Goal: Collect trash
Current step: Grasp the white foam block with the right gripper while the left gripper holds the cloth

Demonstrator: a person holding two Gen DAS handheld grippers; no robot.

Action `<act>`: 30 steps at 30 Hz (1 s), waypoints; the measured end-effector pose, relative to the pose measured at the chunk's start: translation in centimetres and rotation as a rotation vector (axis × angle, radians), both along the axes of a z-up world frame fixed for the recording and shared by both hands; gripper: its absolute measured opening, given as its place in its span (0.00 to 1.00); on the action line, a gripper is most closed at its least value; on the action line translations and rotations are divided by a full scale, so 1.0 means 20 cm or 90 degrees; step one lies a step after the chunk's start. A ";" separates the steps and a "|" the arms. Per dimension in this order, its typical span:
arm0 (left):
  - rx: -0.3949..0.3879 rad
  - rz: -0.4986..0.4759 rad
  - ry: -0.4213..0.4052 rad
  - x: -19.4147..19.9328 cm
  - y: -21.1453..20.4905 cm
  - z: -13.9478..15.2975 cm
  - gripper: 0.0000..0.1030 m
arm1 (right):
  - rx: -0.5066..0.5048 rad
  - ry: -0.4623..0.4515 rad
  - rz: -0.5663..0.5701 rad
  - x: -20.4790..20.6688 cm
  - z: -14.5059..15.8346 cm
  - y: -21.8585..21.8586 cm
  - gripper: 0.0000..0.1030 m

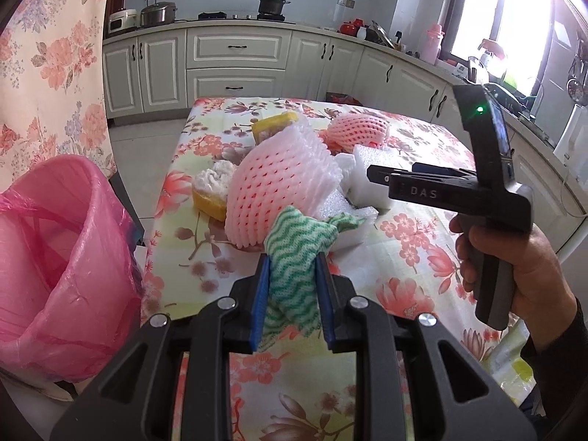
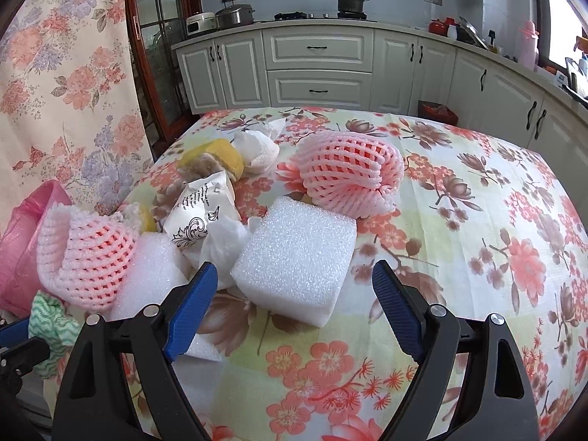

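My left gripper (image 1: pixel 293 261) jaws are clamped tight on the green wavy cloth (image 1: pixel 294 257), just above the table (image 1: pixel 386 264) beside the pink trash bin (image 1: pixel 55 257). Right gripper (image 2: pixel 294 279) jaws gape wide, empty, near the white foam block (image 2: pixel 294 253).

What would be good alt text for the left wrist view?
The left gripper is shut on a green-and-white wavy cloth above a floral tablecloth with foam fruit nets and foam blocks; a pink-lined bin stands left.
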State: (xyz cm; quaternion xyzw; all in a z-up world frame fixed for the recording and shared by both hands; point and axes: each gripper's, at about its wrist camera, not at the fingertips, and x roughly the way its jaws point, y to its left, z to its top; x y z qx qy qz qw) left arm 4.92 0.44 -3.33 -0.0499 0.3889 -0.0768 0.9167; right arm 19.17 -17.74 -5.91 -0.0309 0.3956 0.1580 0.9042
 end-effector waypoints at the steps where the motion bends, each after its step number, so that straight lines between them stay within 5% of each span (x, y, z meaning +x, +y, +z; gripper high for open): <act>1: -0.001 0.000 -0.004 -0.01 0.00 0.02 0.23 | -0.003 0.002 -0.002 0.01 -0.01 0.00 0.78; 4: -0.002 0.001 -0.020 -0.04 0.01 0.07 0.23 | -0.015 0.012 -0.003 0.05 -0.03 0.02 0.78; 7: -0.002 0.005 -0.033 -0.07 0.02 0.11 0.23 | -0.022 0.030 -0.001 0.06 -0.06 0.02 0.62; 30: -0.010 0.034 -0.075 -0.12 0.08 0.25 0.23 | 0.026 -0.057 -0.010 -0.21 0.20 -0.20 0.61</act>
